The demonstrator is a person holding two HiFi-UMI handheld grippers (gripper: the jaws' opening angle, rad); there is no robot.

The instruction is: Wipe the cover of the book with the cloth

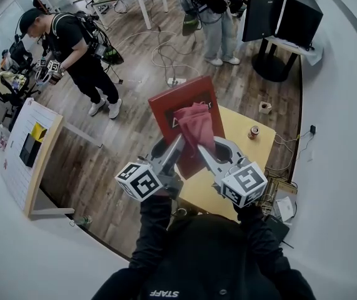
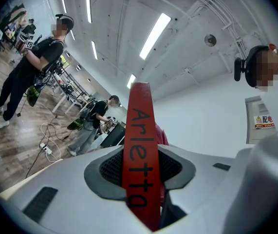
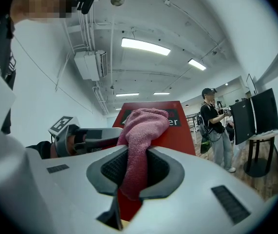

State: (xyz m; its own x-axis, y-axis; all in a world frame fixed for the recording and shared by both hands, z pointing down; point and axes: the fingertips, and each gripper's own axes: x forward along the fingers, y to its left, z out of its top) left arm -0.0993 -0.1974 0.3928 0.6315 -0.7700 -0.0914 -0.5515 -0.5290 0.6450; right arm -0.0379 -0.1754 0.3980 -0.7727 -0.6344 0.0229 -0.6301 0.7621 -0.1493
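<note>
Book (image 1: pixel 181 105) is held upright, off the table (image 1: pixel 253 152) and over its left edge, its spine clamped between the jaws of my left hand-held gripper (image 2: pixel 139 169). My right hand-held gripper (image 3: pixel 134 172) pinches the pink cloth (image 3: pixel 141 130), which is bunched against the red cover.

My small yellow table (image 1: pixel 246 147) stands on a wood-plank floor (image 1: pixel 134 144). One little round container (image 1: pixel 254 132) sits upright near its far right edge. A roll of tape (image 1: pixel 265 107) lies on the floor just beyond.
</note>
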